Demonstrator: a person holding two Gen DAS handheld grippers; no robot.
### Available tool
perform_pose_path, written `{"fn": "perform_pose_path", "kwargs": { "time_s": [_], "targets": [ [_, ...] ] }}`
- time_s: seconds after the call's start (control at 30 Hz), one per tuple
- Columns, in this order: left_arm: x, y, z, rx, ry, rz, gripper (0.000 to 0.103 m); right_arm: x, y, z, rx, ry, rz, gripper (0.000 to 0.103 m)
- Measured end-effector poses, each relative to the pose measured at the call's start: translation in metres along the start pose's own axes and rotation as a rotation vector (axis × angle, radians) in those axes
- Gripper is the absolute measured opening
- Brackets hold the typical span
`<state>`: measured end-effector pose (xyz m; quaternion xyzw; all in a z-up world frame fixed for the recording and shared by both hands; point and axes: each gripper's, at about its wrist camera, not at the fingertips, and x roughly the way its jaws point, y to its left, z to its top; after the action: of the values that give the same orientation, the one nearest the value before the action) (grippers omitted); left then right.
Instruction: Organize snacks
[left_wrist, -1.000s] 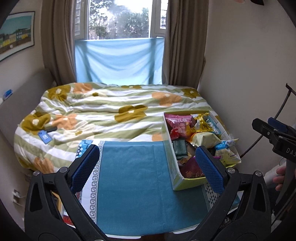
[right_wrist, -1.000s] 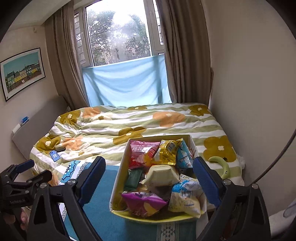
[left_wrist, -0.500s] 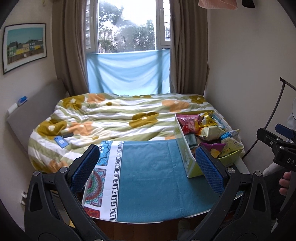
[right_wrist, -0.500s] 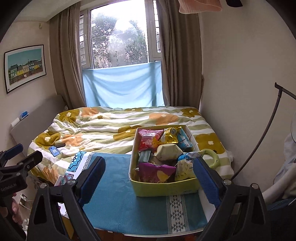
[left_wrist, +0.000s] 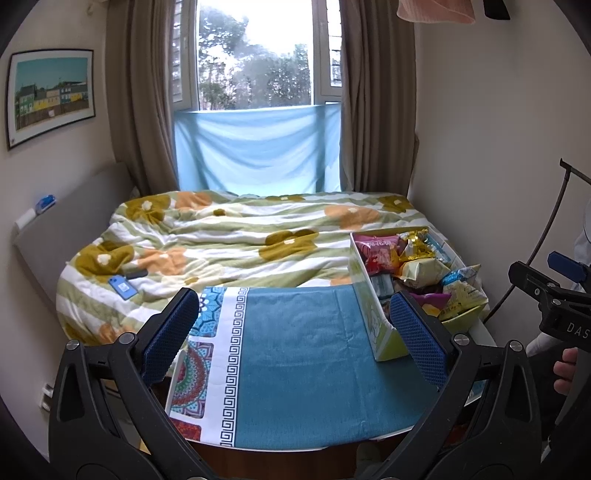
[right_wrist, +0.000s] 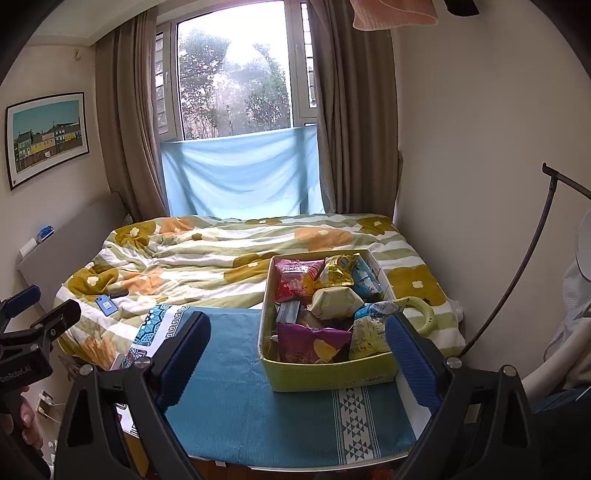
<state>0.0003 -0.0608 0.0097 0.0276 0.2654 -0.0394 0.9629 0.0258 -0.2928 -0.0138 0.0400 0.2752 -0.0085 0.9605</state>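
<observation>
All the snacks you can see lie together in the yellow-green cardboard box (right_wrist: 325, 373), which stands on the right part of the small table covered with a teal cloth (right_wrist: 236, 398). Inside it, the packets are piled loosely and without order: a purple crisp bag (right_wrist: 314, 341) at the near wall, a pale cream wrapped packet (right_wrist: 336, 301) in the middle, a pink and red bag (right_wrist: 295, 280) and a shiny gold bag (right_wrist: 338, 271) at the far end, and a light-blue and white packet (right_wrist: 369, 325) leaning over the right edge. A dark flat pack (right_wrist: 288, 312) lies low between them. No packet lies on the teal cloth outside the box, and none on the flowered green-striped bed quilt (right_wrist: 207, 258) behind the table.

Your left gripper (left_wrist: 295, 332) is spread wide and holds nothing; it hangs above the bare left part of the cloth. Your right gripper (right_wrist: 299, 354) is also spread wide and empty, and its fingers frame the near end of the box without touching it.

This scene fits two stages. Either the snacks are collected into the box and the work is near its end, or the box is a mixed heap that you must sort out on the cloth. The pictures do not settle which one. What they do show is that the packets overlap and some stand above the rim, so the box is full but not neat.
</observation>
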Motion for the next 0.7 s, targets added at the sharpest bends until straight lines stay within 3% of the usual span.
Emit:
{"fn": "perform_pose_path", "kwargs": {
  "time_s": [0.7],
  "targets": [
    [0.014,0.004,0.006,-0.01,0.024,-0.004,0.102,0.009,0.006,0.005,-0.012,0.013,0.002,0.094]
  ]
}}
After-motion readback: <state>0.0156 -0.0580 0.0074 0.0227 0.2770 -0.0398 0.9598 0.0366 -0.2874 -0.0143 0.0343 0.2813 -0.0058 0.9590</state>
